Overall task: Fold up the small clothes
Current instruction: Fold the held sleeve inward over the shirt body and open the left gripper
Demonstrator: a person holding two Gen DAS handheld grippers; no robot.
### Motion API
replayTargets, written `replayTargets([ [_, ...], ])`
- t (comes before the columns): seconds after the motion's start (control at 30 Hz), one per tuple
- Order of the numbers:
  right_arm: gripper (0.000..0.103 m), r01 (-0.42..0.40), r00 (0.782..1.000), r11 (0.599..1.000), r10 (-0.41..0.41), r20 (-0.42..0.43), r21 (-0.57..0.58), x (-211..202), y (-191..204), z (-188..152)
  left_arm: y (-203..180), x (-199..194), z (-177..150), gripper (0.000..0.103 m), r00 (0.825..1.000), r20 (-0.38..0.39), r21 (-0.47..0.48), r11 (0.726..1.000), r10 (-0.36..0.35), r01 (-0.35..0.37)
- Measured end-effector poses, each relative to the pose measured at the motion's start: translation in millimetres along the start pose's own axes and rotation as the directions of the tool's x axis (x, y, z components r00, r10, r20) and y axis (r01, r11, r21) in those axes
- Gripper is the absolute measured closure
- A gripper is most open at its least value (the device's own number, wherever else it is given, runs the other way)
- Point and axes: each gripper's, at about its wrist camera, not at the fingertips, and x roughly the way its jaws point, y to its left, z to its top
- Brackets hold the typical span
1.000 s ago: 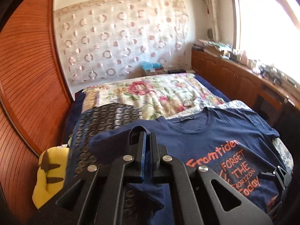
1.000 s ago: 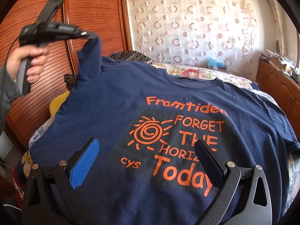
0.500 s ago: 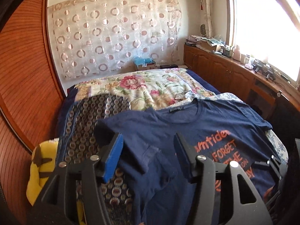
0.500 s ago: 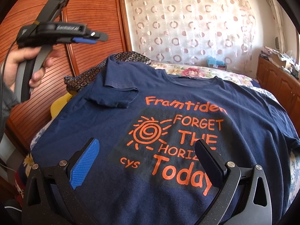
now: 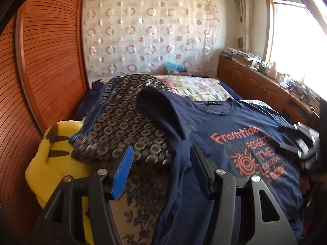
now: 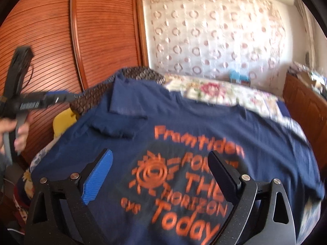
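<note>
Shirt lies collar-away lengthwise on the bed; I hold both tools wide and empty, left tool nearest its folded sleeve (right tool mid-chest).

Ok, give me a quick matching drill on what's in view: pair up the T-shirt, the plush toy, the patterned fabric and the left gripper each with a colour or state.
Things:
1. T-shirt
2. plush toy
3. patterned fabric
4. left gripper

Descriptions:
A. yellow with dark stripes
B. open, holding nothing
C. navy with orange print
D. dark with rows of small rings

Pairs: 1-C, 2-A, 3-D, 4-B
</note>
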Motion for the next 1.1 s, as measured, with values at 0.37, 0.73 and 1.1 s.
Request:
replayTargets([
  [0.37, 0.03, -0.16, 0.984, 0.983, 0.151, -0.099, -0.09, 98, 39, 60, 13, -15, -43, 0.047, 1.0, -0.009, -0.045, 0.999, 0.014, -0.015],
  [0.73, 0.09, -0.192, 0.96, 0.973, 0.16, -0.229, -0.128, 172, 76, 82, 12, -23, -57, 0.047, 1.0, -0.021, -0.041, 0.999, 0.007, -0.008],
  [1.1, 0.095, 0.133, 0.975, 0.974, -0.161, -0.15, -0.185, 206, 21, 141, 0, -28, -58, 0.047, 1.0, -0.008, -0.047, 0.999, -0.029, 0.028],
])
